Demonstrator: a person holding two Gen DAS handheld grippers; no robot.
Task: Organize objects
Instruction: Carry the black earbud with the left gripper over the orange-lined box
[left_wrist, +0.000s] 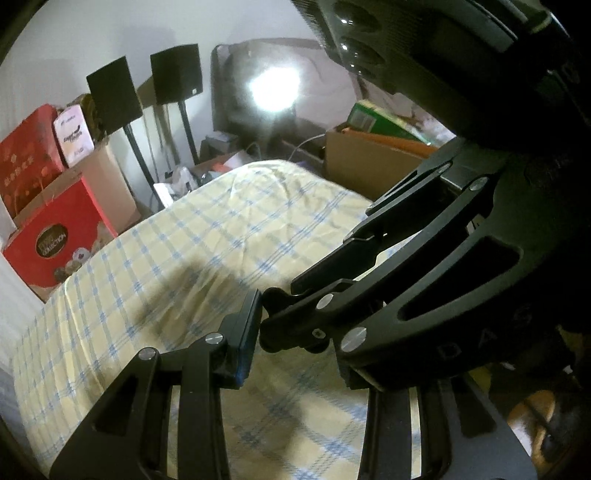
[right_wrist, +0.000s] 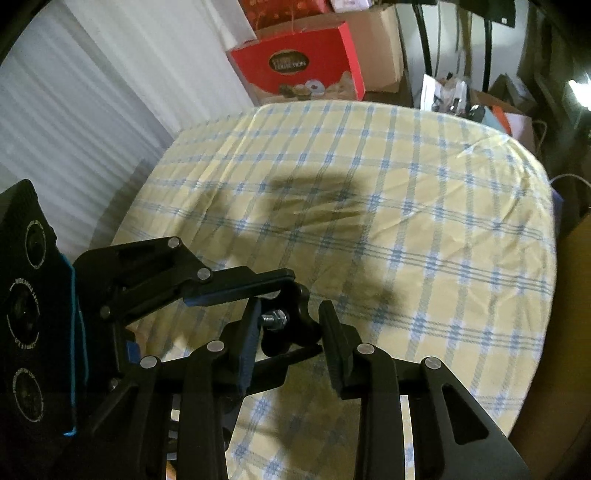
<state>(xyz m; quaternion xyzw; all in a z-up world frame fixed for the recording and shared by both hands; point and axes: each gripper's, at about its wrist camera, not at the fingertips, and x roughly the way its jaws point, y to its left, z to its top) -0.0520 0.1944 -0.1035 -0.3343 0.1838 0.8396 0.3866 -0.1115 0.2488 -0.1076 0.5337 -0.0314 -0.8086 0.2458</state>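
My left gripper (right_wrist: 290, 314) pinches a black star knob (right_wrist: 297, 330) above the bed (right_wrist: 406, 184). My right gripper (right_wrist: 291, 341) brackets it, pads slack. If the left releases early, the knob drops and could roll off the sheet.

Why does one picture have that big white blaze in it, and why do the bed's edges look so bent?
Left wrist view: the white blaze is glare blown out against a dark panel at the far wall. Right wrist view: the fisheye lens bows the yellow-and-blue checked bedsheet into a curve, a dark shadow falls across it, and the picture's corners go black.
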